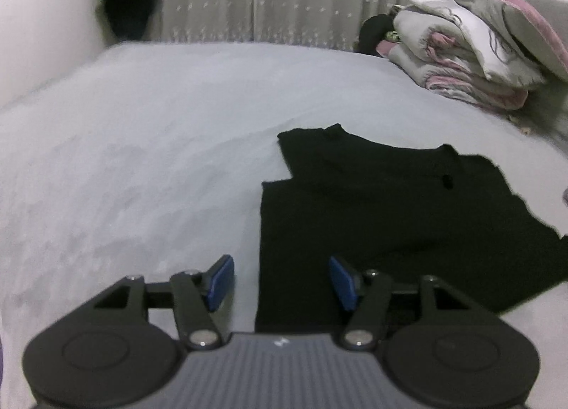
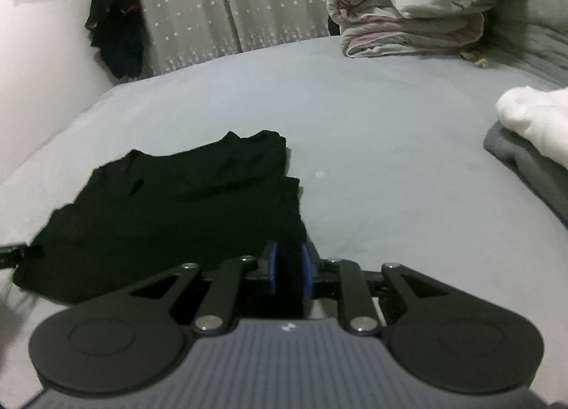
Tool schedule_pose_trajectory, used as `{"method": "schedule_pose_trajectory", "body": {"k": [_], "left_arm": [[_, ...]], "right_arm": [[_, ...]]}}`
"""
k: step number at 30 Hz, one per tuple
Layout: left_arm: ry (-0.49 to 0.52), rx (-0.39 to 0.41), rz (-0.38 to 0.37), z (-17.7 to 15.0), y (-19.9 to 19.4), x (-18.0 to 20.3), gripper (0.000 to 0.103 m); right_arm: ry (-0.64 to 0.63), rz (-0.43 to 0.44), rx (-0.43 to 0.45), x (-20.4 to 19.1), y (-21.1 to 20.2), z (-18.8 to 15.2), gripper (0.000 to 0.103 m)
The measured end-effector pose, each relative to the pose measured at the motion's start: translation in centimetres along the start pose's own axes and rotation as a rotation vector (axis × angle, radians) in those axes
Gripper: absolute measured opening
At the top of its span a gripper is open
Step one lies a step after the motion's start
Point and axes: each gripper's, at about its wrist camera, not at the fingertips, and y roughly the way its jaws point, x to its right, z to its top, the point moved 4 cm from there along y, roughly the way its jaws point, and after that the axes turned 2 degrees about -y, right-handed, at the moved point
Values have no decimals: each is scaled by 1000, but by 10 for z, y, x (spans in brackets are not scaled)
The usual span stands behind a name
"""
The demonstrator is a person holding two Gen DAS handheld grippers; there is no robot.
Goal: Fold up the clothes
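Note:
A black garment point(image 1: 390, 213) lies flat and partly folded on the grey bed point(image 1: 142, 142), with its sides turned in. My left gripper point(image 1: 282, 283) is open at the garment's near left edge. One blue pad is over the bedsheet and the other over the cloth, and neither presses on it. In the right wrist view the same black garment point(image 2: 177, 213) spreads to the left on the bed point(image 2: 390, 160). My right gripper point(image 2: 289, 268) is at the garment's near right corner with its pads a narrow gap apart. The gap looks dark, and the cloth lies flat.
A pile of folded bedding point(image 1: 461, 54) point(image 2: 408, 11) sits at the far right of the bed. A stack of white and grey clothes point(image 2: 532, 146) lies at the right edge. Dark clothing point(image 2: 117, 25) hangs by the curtain point(image 2: 220, 0) beyond the bed.

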Motion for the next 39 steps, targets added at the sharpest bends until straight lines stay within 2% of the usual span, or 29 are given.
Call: {"method": "schedule_pose_trajectory", "body": {"k": [1,3,7,12,16,20,26,29,32,34,35,36,37,38,39], "left_arm": [[-32,-18,-7,0,-4,-3,63],[-96,-54,-21,0,-11,-9,63],[-239,-110,-50,-6,-19,-16,63],[-420,-175,-149,-26,-24,-13,63],[-492,-159,-208,-39,-24,-2,63],[-584,-97,-229,-45,-16,5,63],[-678,-8,-237,-42,2,11,62],[-715,21,-234,-39,11,11,54],[-736,47,-214,-39,16,9,40],[-739,53,-198,-40,19,8,26],[-741,52,-190,-40,21,6,21],[-743,51,-182,-40,23,5,9],[-742,49,-177,-40,25,4,7],[-742,54,-175,-39,25,3,7],[-740,58,-173,-39,24,3,6]], "right_arm": [[11,9,-6,0,-3,1,29],[34,26,-17,-1,-9,3,46],[81,69,-53,-5,-18,3,47],[198,105,-93,-4,-28,-7,47],[327,165,-120,0,-29,-24,47],[442,181,-76,4,-26,-40,47],[497,168,-9,5,-18,-38,47],[509,163,9,5,-11,-34,47],[531,152,31,6,-3,-30,47],[540,143,48,7,2,-28,45],[538,138,56,6,4,-27,41],[536,125,63,6,7,-26,36],[534,113,63,6,10,-27,24],[543,105,64,8,12,-28,16],[551,98,65,9,14,-29,14]]}}
